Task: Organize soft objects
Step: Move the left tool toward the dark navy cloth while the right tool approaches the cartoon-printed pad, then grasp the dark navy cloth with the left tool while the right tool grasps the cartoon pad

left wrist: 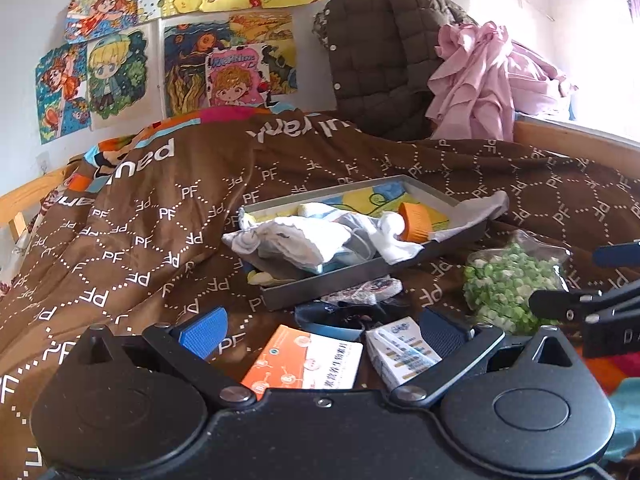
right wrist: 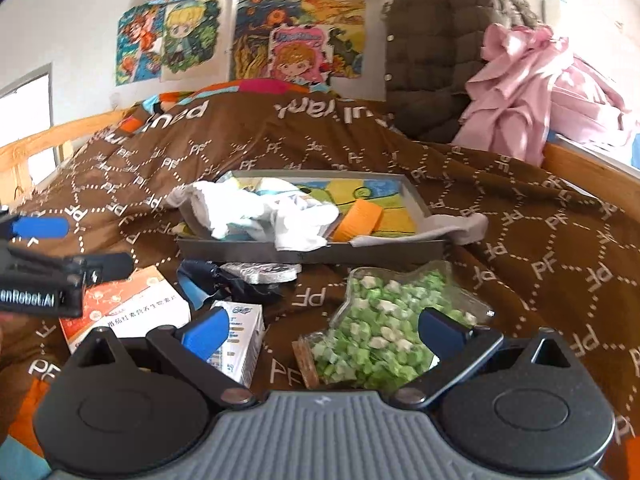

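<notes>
A grey tray [left wrist: 360, 276] [right wrist: 312, 255] lies on the brown bedspread, holding white socks [left wrist: 304, 236] [right wrist: 280, 216], a grey sock [left wrist: 476, 208] [right wrist: 460, 226] draped over its rim, and an orange lid-like object [left wrist: 416, 222] [right wrist: 358, 220]. In front of the tray lie a dark blue item [left wrist: 340, 320] [right wrist: 224, 284] and a patterned pad [left wrist: 364, 290] [right wrist: 260, 272]. My left gripper [left wrist: 320, 334] is open, hovering over an orange-white box [left wrist: 304, 364] [right wrist: 132, 312] and a small white box [left wrist: 400, 354] [right wrist: 240, 340]. My right gripper [right wrist: 324, 330] is open above a star-shaped jar of green stars [right wrist: 380, 332] [left wrist: 508, 284].
The brown bedspread [left wrist: 160, 232] [right wrist: 540, 240] covers the bed. A brown quilted coat [left wrist: 384, 52] [right wrist: 436, 48] and pink clothes [left wrist: 488, 76] [right wrist: 532, 88] pile up at the back right. Wooden bed rails [left wrist: 28, 196] [right wrist: 588, 172] border the sides. Drawings hang on the wall.
</notes>
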The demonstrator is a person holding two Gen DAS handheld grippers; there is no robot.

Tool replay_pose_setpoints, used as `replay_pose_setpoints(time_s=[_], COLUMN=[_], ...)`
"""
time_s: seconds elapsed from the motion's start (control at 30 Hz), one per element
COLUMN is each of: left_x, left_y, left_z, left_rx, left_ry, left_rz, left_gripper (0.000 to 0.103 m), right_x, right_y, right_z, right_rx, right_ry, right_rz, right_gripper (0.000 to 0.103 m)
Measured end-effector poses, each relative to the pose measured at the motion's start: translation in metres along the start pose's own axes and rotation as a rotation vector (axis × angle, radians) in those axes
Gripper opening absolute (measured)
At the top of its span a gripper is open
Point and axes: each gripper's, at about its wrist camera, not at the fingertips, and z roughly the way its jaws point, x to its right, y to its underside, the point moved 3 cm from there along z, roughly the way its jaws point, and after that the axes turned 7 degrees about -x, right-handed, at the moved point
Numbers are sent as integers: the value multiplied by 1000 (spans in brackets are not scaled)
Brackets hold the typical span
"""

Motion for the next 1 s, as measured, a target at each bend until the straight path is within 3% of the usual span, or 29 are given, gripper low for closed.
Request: replay_pose_setpoints(time_s=[0.17,0.5,0.73,1.0], left_x=[-16,-51,-73,-84], left_y=[-4,-23,-22,-22], left_z=[18,82,131,156], left_rx=[-1,-60,-148,-217], left_ry=[-5,118,208,326], left_rz=[-35,-180,-278,-342], left_gripper=[102,102,102,100], right_x=[-7,0,11,7], right_y=[-7,-40,-71,-77], right_z=[26,83,124,157], right_rx=[-17,-29,-122,-219], right_ry=[-12,-35,-170,-287], right_rz=[-46,-47,45,143], right_gripper=[103,103,103,96])
